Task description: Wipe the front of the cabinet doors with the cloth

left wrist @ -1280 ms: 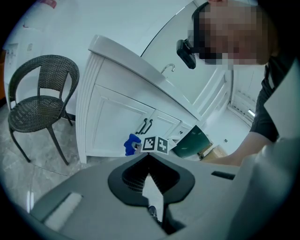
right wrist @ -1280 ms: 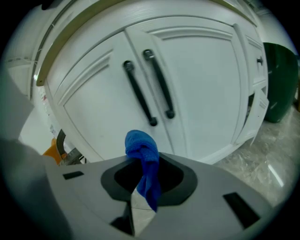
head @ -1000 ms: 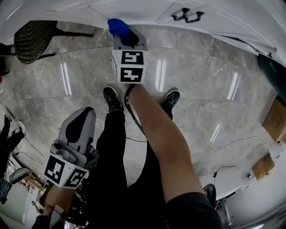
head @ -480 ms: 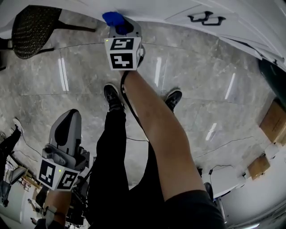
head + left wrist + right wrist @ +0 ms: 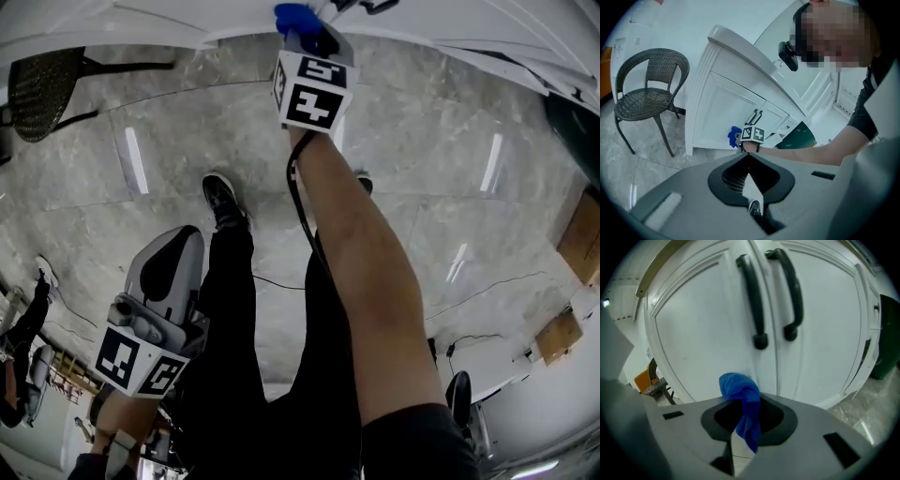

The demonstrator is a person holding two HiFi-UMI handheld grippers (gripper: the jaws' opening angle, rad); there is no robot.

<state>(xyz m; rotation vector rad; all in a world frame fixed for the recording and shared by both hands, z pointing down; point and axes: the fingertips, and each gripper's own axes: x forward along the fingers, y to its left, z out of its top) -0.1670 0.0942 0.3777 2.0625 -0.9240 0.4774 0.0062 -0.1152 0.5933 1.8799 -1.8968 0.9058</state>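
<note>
Right gripper view shows the right gripper (image 5: 742,405) clenched on the cloth (image 5: 737,383), bunched just below the handles (image 5: 758,301), close to the doors (image 5: 703,333); left gripper (image 5: 749,158), closed and empty, hangs well back.

Your right gripper (image 5: 743,416) sat close before the cabinet doors (image 5: 703,333), the cloth (image 5: 740,390) between its jaws, just below both handles (image 5: 754,301). Your left gripper (image 5: 749,164) was well behind; a chair (image 5: 647,89) stood left of the cabinet.

Blue cloth (image 5: 740,397) soft, nappy; cabinet doors (image 5: 703,333) smooth, glossy white
</note>
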